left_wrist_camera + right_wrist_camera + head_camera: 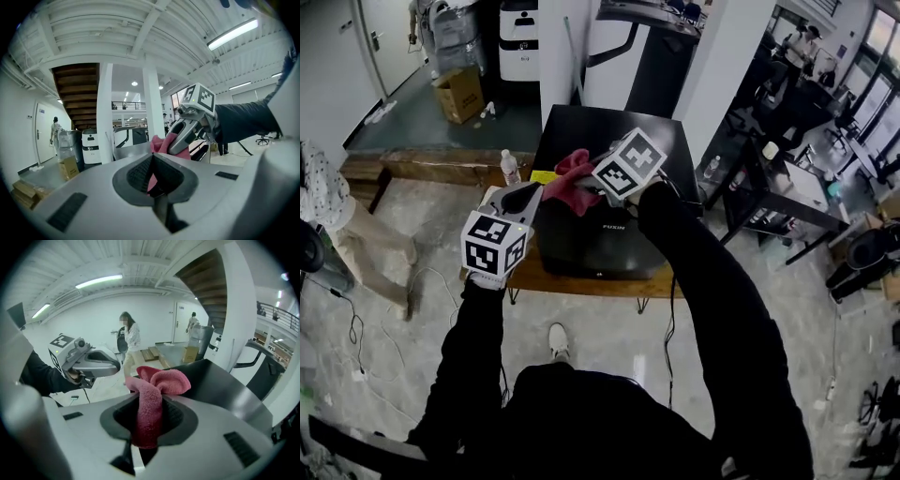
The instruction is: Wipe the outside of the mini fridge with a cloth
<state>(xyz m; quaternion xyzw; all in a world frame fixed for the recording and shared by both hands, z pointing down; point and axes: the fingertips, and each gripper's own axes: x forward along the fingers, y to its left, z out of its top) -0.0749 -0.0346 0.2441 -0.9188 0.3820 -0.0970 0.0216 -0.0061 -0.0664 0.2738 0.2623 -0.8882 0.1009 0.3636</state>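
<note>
Right hand-held gripper point(150, 403) is clamped on a pink cloth point(161, 379). A thick fold is pinched between the pads and the rest bunches up in a loose knot above the tips. Its marker cube point(628, 164) sits over the fridge point(609, 127), w/ the cloth just above the front-left part of the black top; can't tell if it touches the lid.

Left hand-held gripper point(152, 164) has its jaws all but together, only a thin slit between them. A sliver of pink shows in that slit; can't tell if it's pinched there or just seen through. In the head view its tip is just beside the cloth's left edge, by the fridge's top-left front corner, w/ its cube point(494, 246) lower down and nearer the person. The two tips point toward each other, close.

The fridge is a black box w/ a glossy front facing the person. It stands on a low wooden surface point(581, 283) that sticks out past it at front and left. A clear bottle point(511, 169) is upright on the surface left of the fridge, near a small yellow thing point(544, 176); can't tell what that is.

Further out: grey floor point(609, 337) w/ cables, a cardboard box point(459, 94) well behind, and a person in a light top point(131, 341) off to the left
</note>
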